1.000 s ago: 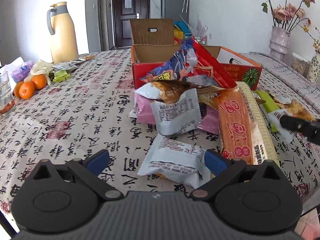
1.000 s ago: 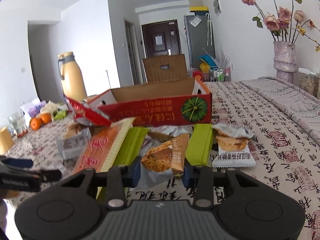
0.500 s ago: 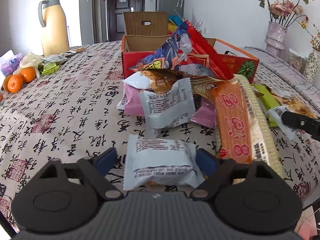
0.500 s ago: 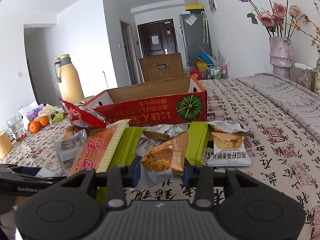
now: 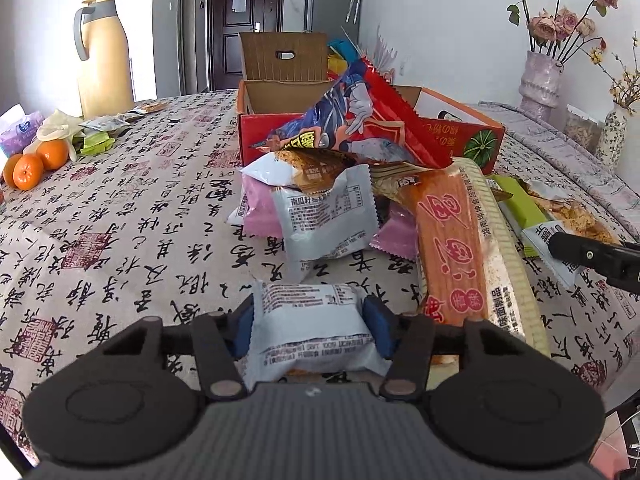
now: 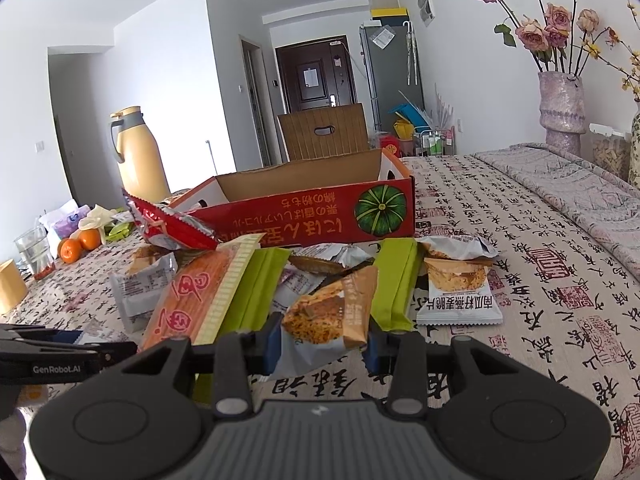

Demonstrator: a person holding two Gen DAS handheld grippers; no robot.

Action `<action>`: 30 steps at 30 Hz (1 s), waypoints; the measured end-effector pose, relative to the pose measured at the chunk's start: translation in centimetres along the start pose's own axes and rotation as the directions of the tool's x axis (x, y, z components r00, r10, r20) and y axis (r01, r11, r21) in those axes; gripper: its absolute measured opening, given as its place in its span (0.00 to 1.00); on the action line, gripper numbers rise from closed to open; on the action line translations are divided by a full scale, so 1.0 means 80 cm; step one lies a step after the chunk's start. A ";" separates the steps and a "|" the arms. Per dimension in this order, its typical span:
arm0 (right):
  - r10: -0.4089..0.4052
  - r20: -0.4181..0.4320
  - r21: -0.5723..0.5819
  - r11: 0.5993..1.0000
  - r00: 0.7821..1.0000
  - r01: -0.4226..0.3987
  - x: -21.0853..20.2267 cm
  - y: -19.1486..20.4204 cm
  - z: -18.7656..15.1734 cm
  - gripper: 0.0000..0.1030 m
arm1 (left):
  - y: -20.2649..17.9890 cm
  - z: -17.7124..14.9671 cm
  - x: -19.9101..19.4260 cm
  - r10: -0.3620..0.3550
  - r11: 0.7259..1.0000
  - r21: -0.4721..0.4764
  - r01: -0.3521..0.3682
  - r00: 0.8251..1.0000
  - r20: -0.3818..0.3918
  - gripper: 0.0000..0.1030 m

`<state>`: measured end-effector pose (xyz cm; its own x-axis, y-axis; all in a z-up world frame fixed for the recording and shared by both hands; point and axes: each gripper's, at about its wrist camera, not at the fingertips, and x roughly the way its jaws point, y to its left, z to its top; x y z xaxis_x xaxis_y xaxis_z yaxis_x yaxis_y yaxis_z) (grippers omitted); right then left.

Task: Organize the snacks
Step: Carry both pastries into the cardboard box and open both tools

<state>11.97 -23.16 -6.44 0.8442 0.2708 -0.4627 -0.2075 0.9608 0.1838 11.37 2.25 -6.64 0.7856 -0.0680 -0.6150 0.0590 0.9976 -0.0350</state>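
Note:
A white snack packet [image 5: 312, 312] lies on the patterned tablecloth between the blue pads of my left gripper [image 5: 311, 326]. Its jaws are closing and the pads touch the packet's two sides. My right gripper [image 6: 322, 340] is shut on a brown-and-white snack packet [image 6: 332, 312]; its tip also shows as the right gripper [image 5: 592, 258] in the left wrist view. Behind both lies a pile of snacks: a long orange packet [image 5: 452, 248], a red chip bag [image 5: 360, 120], green packets [image 6: 394, 280]. The open red cardboard box [image 6: 304, 220] stands behind the pile.
A yellow thermos jug [image 5: 104, 56], oranges [image 5: 36, 162] and small wrappers sit at the far left. A glass [image 6: 34, 252] stands near the left edge. A vase of dried roses [image 5: 540, 80] stands at the far right by the wall.
My left gripper's jaws have closed from wide open onto the white packet, which now sits squarely between the pads. The right gripper keeps its hold and has not moved.

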 end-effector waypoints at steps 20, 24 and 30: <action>0.007 0.060 -0.010 1.000 0.998 -0.007 -0.003 0.008 0.034 0.38 | 0.015 0.059 -0.049 0.049 0.999 -0.026 -0.045 0.986 0.162 0.55; 0.012 0.082 -0.012 1.000 0.997 -0.011 0.006 0.009 0.055 0.38 | 0.021 0.088 -0.052 0.060 0.998 -0.034 -0.054 0.977 0.204 0.55; 0.018 0.112 -0.020 1.000 0.994 -0.016 0.026 0.010 0.091 0.38 | 0.025 0.131 -0.041 0.068 0.998 -0.034 -0.061 0.969 0.236 0.55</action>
<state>17.15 -22.22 -0.94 0.8903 0.2801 -0.3589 -0.2309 0.9572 0.1743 15.32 4.37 3.57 0.9108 -0.0005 -0.4129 -0.0103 0.9997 -0.0239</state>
